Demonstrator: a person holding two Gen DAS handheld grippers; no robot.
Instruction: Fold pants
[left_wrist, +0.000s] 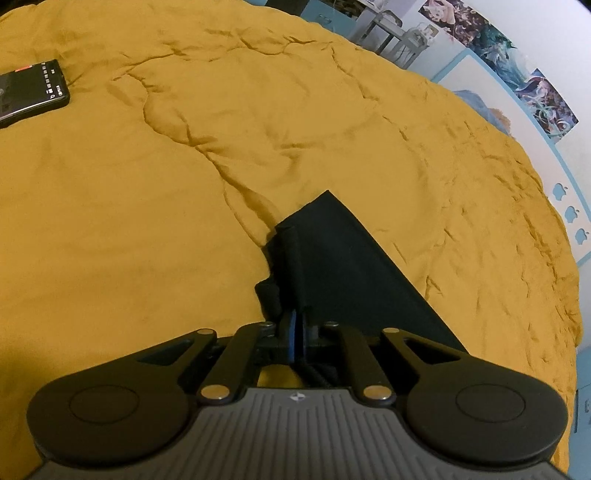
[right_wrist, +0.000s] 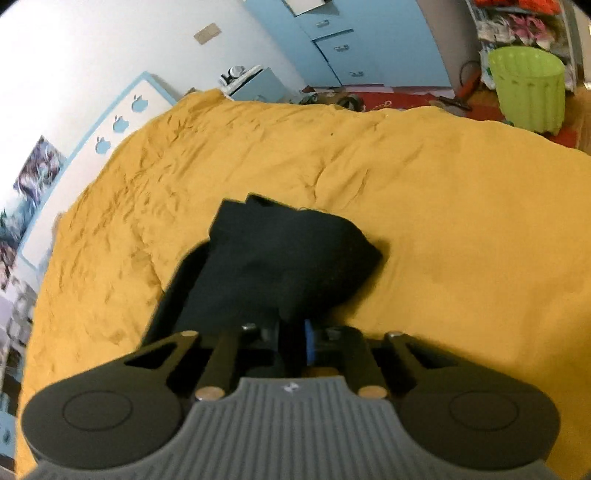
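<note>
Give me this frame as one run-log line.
task: fold pants | left gripper: shut on black pants | right gripper: shut on black pants | surface: yellow bedspread | phone: on bedspread, untouched

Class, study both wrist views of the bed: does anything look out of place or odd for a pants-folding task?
A phone lies screen-lit on the yellow bedspread, unrelated to the folding. The black pants look bunched rather than flat.

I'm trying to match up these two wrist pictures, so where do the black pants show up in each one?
Left wrist: black pants lower centre, running right, pinched by the left gripper.
Right wrist: bunched at centre, in the right gripper.
Shared landmark: yellow bedspread.
</note>
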